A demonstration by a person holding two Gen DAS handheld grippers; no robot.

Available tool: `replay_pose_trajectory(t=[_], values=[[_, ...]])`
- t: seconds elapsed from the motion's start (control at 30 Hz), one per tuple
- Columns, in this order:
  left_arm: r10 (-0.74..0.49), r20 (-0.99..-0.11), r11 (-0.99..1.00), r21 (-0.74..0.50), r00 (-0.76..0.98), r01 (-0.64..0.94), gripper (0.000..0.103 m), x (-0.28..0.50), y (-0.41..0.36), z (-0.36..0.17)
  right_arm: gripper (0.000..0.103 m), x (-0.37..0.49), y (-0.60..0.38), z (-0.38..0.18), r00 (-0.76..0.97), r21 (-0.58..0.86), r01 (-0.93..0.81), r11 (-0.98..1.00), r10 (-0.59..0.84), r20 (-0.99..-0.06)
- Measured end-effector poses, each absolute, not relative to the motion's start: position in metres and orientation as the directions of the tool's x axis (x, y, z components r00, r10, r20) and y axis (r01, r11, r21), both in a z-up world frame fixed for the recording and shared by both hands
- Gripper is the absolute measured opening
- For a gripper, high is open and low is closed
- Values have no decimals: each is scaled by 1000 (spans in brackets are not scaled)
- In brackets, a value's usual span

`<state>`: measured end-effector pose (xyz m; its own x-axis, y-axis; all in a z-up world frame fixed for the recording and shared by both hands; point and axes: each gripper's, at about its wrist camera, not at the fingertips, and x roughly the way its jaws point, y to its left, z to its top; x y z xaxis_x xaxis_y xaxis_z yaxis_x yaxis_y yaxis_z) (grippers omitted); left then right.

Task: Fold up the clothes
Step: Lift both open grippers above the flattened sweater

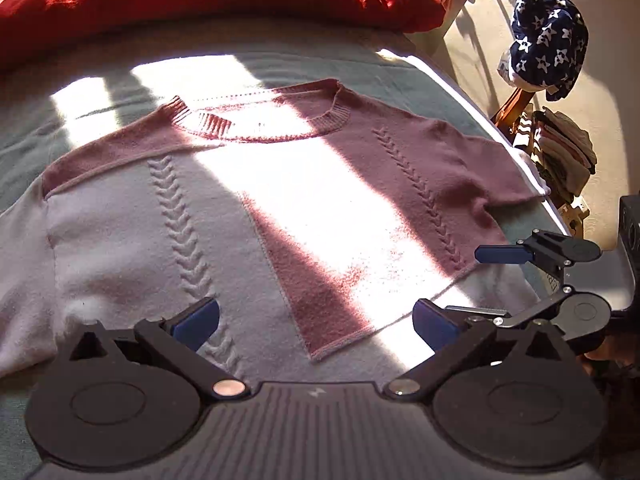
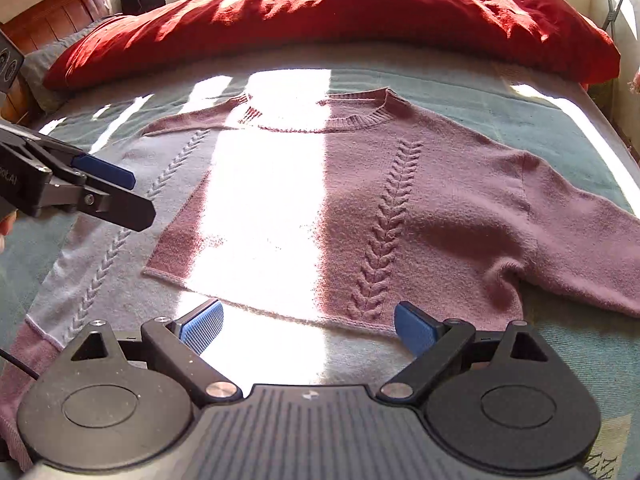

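In the middle of the bed (image 2: 460,76), on its pale green cover, lies a pink sweater (image 2: 360,184), neck toward the red pillow (image 2: 320,12) along the far edge. Its left side looks turned over the front, showing a paler inner face with its braid pattern, and that flap's edge runs slantwise down the chest. The right sleeve (image 2: 580,248) is stretched out flat toward the right edge of the bed.

The left gripper (image 1: 316,326) hangs over the hem near the paler flap, fingers spread, nothing between them. The right gripper (image 2: 308,324) hovers at the hem just short of the near edge, also released and empty.

The sweater looks partly folded, one side in and the other out. To fold it well, I'd say each pinch should take the cloth near a seam or corner, catching only the layer meant to move. The knit is soft and will sag, so lifting low and laying it flat keeps wrinkles out. Strong sun stripes wash out the chest, so edges there are hard to read.
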<state>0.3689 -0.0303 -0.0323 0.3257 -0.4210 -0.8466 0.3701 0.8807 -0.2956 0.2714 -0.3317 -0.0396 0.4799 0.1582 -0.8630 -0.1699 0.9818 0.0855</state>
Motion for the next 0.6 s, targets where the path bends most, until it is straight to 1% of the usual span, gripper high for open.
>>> replay_pose_trajectory(t=[0.07,0.13,0.17,0.27,0.37,0.43,0.5,0.6], values=[[-394,-860,900,-288,325,328,102,354,-12,-44,95,269,-329,-45,457,89,-171,981,159,-875],[-395,-869,902,-307,297,303,102,343,-10,-59,96,267,-326,-51,433,92,-171,981,159,-887],[-390,-873,906,-306,293,293,102,338,-10,-64,99,266,-325,-54,421,94,-172,981,159,-893],[-369,-878,915,-285,306,286,102,332,-12,-66,99,262,-321,-63,385,98,-172,980,159,-909],[-367,-874,919,-286,320,273,102,332,-13,-60,99,250,-318,-53,364,89,-178,980,149,-920],[-380,-861,914,-293,338,280,102,336,-15,-54,99,254,-313,-43,400,93,-189,978,163,-902],[-379,-855,912,-280,355,299,102,340,-20,-50,100,269,-301,-37,460,76,-234,969,180,-870],[-367,-864,912,-261,346,315,102,342,-27,-57,100,288,-289,-50,453,71,-269,961,191,-871]])
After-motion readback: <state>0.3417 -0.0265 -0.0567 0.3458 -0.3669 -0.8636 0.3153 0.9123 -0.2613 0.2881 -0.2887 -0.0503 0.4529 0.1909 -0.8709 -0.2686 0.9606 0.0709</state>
